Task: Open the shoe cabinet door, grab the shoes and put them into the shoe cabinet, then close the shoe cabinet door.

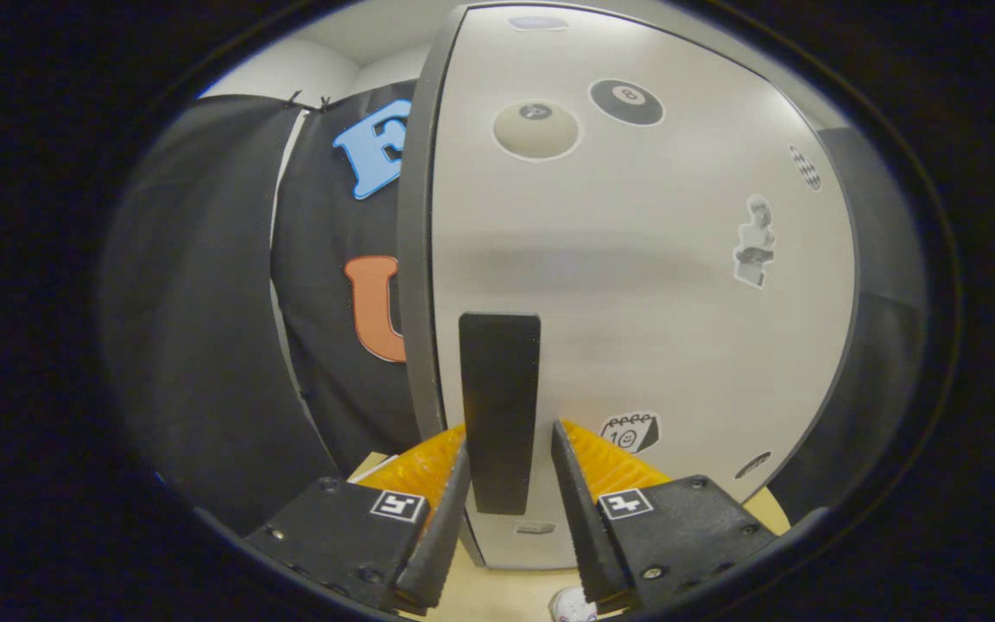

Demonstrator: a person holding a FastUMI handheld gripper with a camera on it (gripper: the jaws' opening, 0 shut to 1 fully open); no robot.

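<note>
Setting: recording booth. Black cloth wall (204, 302) hung to the left; pale cabinet door (636, 285) with stickers (627, 102) stood on a light wooden desk (497, 596).

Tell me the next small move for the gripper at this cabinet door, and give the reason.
Probably close the fingers on the handle, then pull. The gripper is open, its fingers straddle the dark upright handle on the door, and a gap shows at least on the right side, so nothing is gripped yet. Whether the door is fully shut cannot be told from here.
</note>
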